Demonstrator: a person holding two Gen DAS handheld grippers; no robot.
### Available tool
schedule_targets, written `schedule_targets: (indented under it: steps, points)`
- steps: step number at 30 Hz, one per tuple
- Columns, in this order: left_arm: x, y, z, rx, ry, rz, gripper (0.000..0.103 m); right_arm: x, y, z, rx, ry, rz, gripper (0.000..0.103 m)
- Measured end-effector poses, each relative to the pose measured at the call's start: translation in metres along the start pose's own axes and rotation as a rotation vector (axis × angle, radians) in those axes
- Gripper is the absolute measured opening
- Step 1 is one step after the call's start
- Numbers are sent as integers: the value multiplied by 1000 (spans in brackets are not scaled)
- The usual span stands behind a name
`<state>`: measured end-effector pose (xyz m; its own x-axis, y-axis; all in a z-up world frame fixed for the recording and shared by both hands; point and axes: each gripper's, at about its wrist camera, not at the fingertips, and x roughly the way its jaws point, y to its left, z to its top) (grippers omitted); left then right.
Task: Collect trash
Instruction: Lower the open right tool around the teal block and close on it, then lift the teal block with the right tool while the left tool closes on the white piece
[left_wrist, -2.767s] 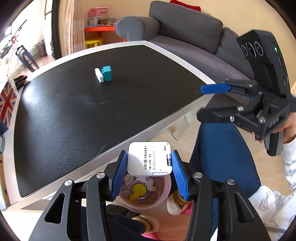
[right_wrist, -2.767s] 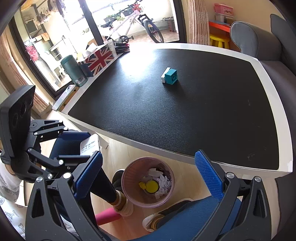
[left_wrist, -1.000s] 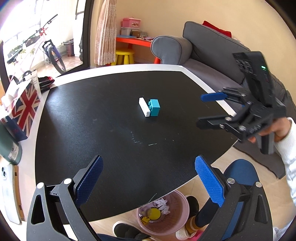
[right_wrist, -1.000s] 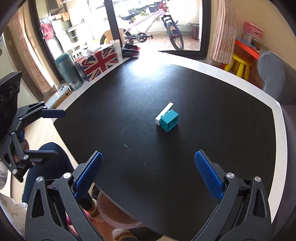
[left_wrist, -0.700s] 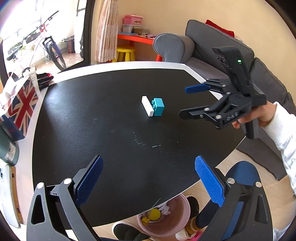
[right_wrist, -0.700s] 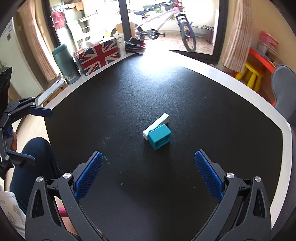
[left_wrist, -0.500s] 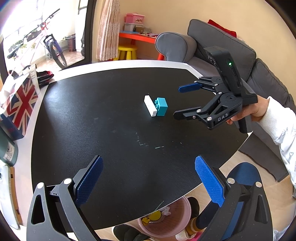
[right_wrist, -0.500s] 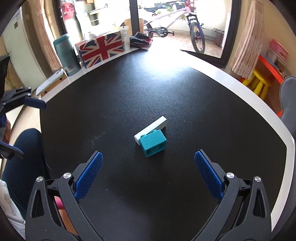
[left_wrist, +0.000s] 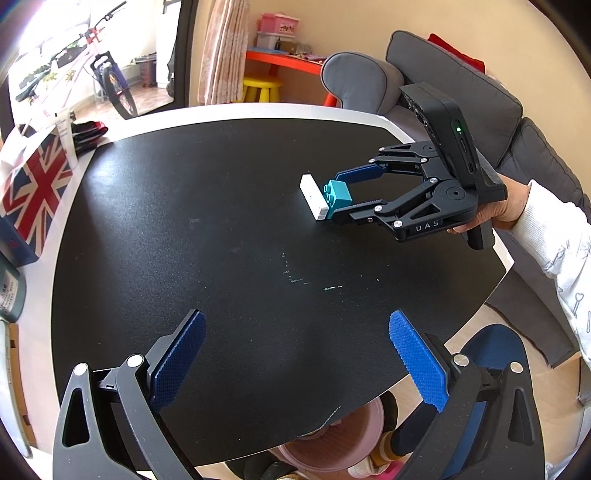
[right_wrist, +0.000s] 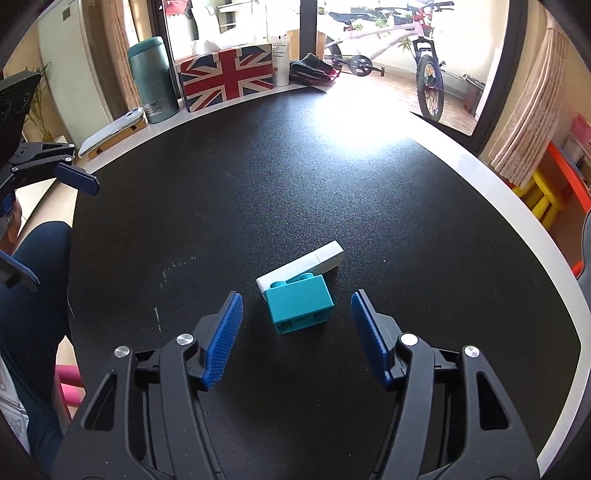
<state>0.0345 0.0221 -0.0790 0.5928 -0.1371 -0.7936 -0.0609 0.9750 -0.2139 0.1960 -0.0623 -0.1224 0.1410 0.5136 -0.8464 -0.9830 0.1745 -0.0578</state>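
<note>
Item: my right gripper (right_wrist: 296, 334), jaws just narrowing yet unclenched, straddles the small teal plastic building brick (right_wrist: 299, 304) lying against a white plastic bar (right_wrist: 301, 267) mid-table, aligned for pickup as trash.

Around the teal brick (right_wrist: 299, 304) the black counter (right_wrist: 332, 177) lies bare on the near, left and right sides. A white block (right_wrist: 301, 267) touches the brick's far side and bars that way. The right tool (right_wrist: 295, 328), its jaws just closing, straddles the brick with a gap at each pad. Beyond the brick, a flag-printed box (right_wrist: 229, 75) and green canister (right_wrist: 153, 85) line the counter's far edge.
</note>
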Motion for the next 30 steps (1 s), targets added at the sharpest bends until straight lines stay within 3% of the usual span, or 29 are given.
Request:
schedule_targets:
  steps: [4,10,18,30]
  points:
    - [4,0,0,-8,9,-3,96,2,0,0,-9,-7,14,52]
    - [6,0,0,-7,15,-3,96,3,-2,-1,-12,1,16,35]
    - [8,0,5,-5,13,-2,96,-4,1,-5,5,-5,15,35]
    - [29,-9,36,25,14,14,96,-29,-7,-5,170,-12,-53,35]
